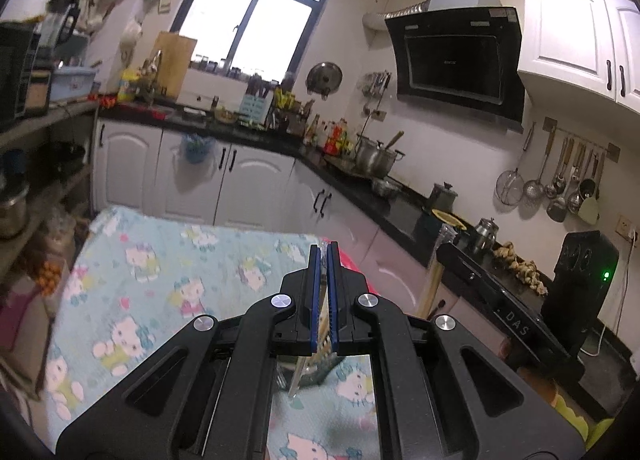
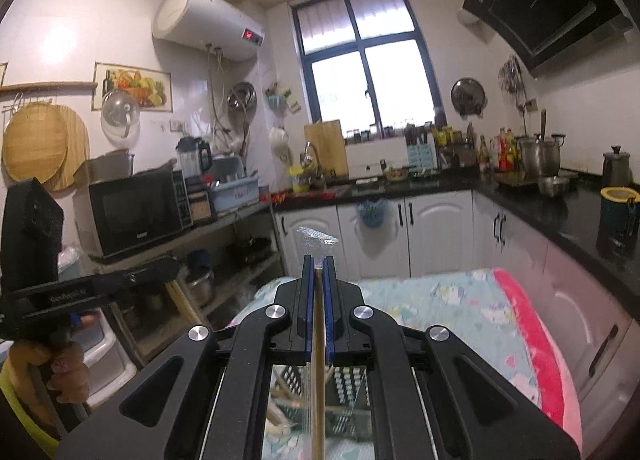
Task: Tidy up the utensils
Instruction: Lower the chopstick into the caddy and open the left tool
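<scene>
Jaws on both sides are clenching tight: your right gripper [image 2: 317, 266] is pinching wrapped chopsticks [image 2: 319, 340], your left gripper [image 1: 324, 256] is gripping another thin pair [image 1: 326, 316], both hanging above the tabletop [image 1: 160, 260].

My left gripper [image 1: 324, 250] and right gripper [image 2: 319, 260] match: matte black linkage arms, round silver pivot screws, blue pads on the fingers [image 2: 329, 300]. In the right view, white lettering runs along the left unit's side, and I'm wearing a yellow sleeve [image 2: 16, 416].
</scene>
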